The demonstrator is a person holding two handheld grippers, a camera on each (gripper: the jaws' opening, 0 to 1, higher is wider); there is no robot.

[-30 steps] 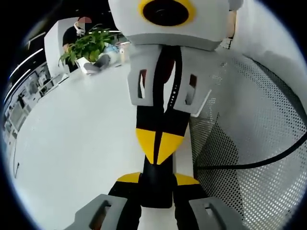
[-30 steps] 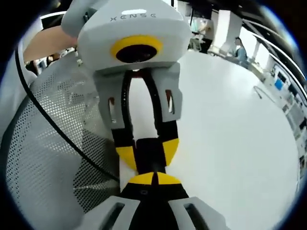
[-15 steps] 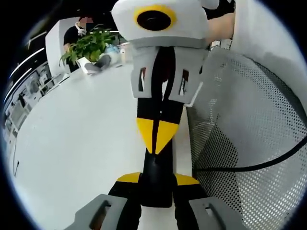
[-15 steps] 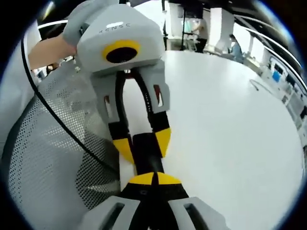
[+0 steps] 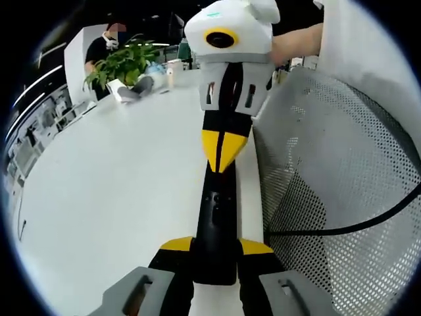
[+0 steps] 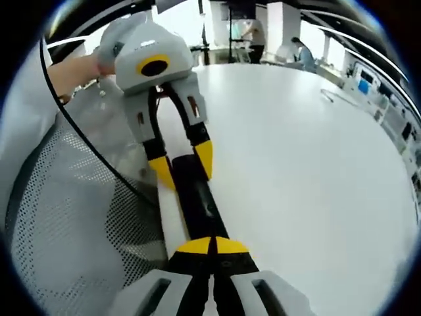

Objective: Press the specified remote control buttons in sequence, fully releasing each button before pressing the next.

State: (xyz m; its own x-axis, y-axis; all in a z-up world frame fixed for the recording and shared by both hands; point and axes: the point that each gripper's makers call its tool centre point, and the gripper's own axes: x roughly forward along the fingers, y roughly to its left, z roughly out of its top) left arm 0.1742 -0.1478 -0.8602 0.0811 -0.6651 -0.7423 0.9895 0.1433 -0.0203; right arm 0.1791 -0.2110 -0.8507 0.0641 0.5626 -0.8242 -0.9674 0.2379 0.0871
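I'm seeing one remote (image 5: pixel 215 224), the left gripper (image 6: pixel 179 162) grasping its far end; my right gripper (image 5: pixel 223 155), clenched, is hovering over it, buttons indistinct.

White table (image 5: pixel 112 197) with black remote (image 5: pixel 215 224), potted plant (image 5: pixel 118 62).

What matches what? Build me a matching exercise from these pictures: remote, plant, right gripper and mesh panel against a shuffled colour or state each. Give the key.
1. remote
2. plant
3. right gripper
4. mesh panel

A. green, far across the table
B. white, perforated
C. black, held by the left gripper
D. yellow-tipped fingers closed together

Pairs: 1-C, 2-A, 3-D, 4-B
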